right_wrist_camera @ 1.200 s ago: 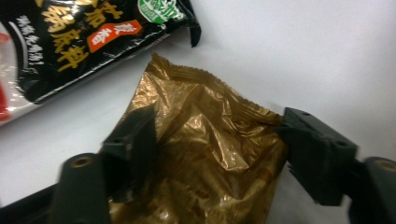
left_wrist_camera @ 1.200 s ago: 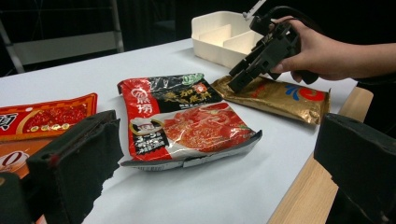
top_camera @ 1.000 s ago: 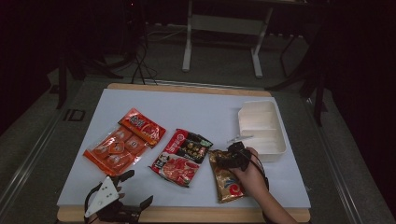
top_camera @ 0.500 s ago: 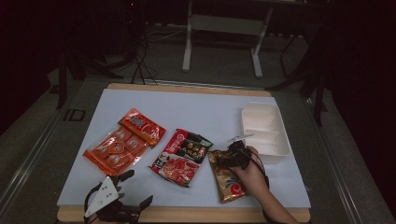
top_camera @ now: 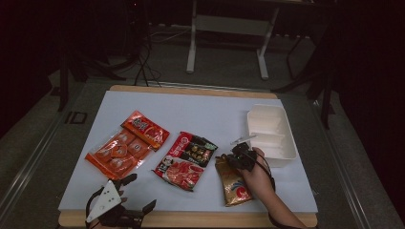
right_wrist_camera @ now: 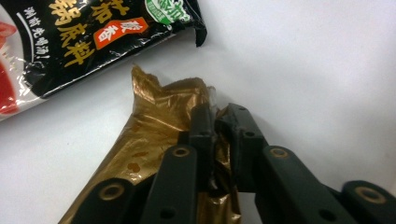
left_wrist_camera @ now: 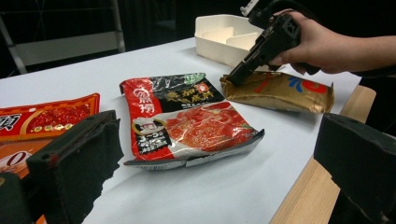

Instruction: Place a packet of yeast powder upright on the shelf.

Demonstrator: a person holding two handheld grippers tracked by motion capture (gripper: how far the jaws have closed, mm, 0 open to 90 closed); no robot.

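A gold packet (top_camera: 235, 187) lies flat near the table's front right. My right gripper (top_camera: 225, 160) pinches its crumpled top edge (right_wrist_camera: 154, 121); the jaws have just been closing and now press the foil between the pads (right_wrist_camera: 201, 122). In the left gripper view a hand holds that right gripper (left_wrist_camera: 232, 82) tilted down onto the gold packet (left_wrist_camera: 285, 91). My left gripper (top_camera: 139, 193) rests at the table's front left edge, open with nothing between its jaws. A red and black packet (top_camera: 186, 155) lies between the two grippers.
Two orange packets (top_camera: 145, 129) (top_camera: 114, 153) overlap at the left of the white table. A white divided tray (top_camera: 285, 131) stands at the right, just behind the right hand. The wooden front edge (left_wrist_camera: 308, 196) runs beside my left gripper.
The right gripper's jaws have come together on the gold packet's top edge. Both hands have stayed where they were.
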